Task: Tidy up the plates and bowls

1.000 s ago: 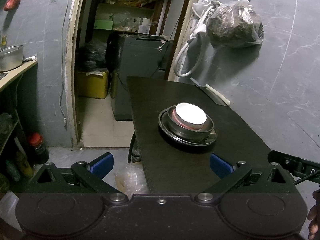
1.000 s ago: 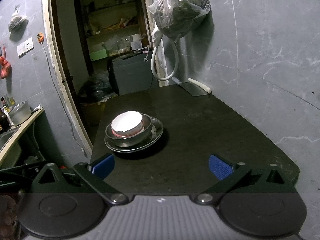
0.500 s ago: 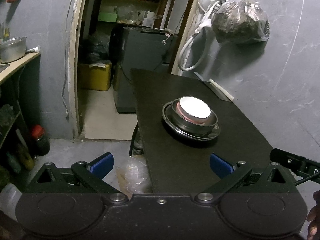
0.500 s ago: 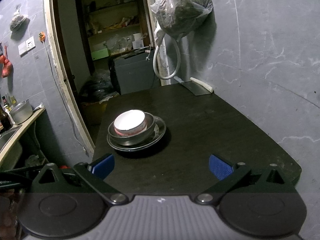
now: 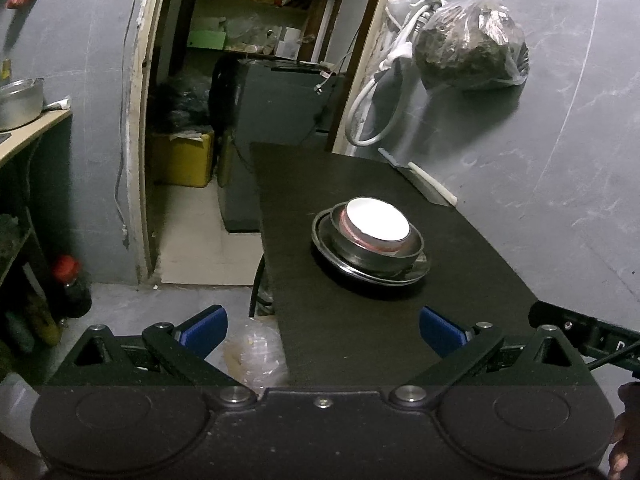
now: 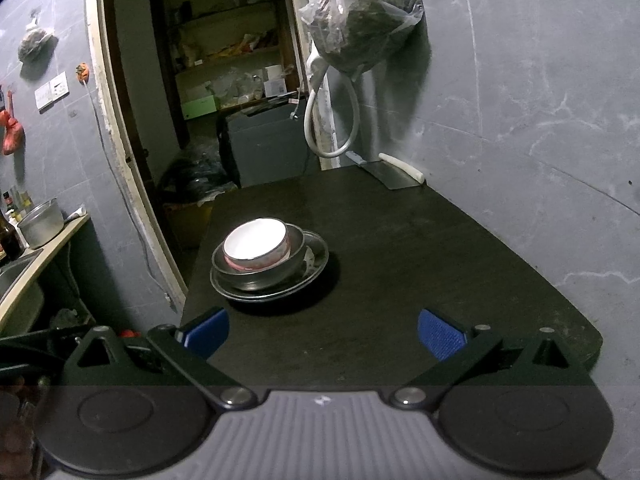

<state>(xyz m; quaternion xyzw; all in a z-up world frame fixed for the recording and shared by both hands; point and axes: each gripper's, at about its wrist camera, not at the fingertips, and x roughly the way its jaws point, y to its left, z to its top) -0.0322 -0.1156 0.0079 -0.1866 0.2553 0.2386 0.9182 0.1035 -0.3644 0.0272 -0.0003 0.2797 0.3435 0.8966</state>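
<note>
Both grippers have drawn back slightly from the stack. The left gripper [image 5: 323, 328] and right gripper [image 6: 323, 334] hang spread and empty. The white bowl [image 6: 256, 245] sits nested in the metal bowl [image 6: 260, 270] on the plate [image 6: 310, 270], on the dark table [image 6: 420, 264].

You see a black table [image 6: 400, 264] in front of a grey wall [image 6: 540, 100] with pale marble-like veins. On the table the small bowl [image 6: 256, 242] is white inside and has a pink-red band outside. It sits in a bigger bowl [image 6: 280, 270] of grey shiny metal, and the plate [image 6: 316, 258] under it has the same dull silver colour. Your left gripper [image 5: 323, 330] is black with blue pads [image 5: 204, 326] on the fingers; your right gripper [image 6: 323, 330] has the same blue pads [image 6: 440, 338] and a grey ribbed body. The cleaver [image 6: 390, 172] by the wall has a grey blade and a white handle. On the wall the clear bag [image 6: 360, 20] holds something dark brown-green. The hose [image 6: 332, 128] under it is white.
</note>
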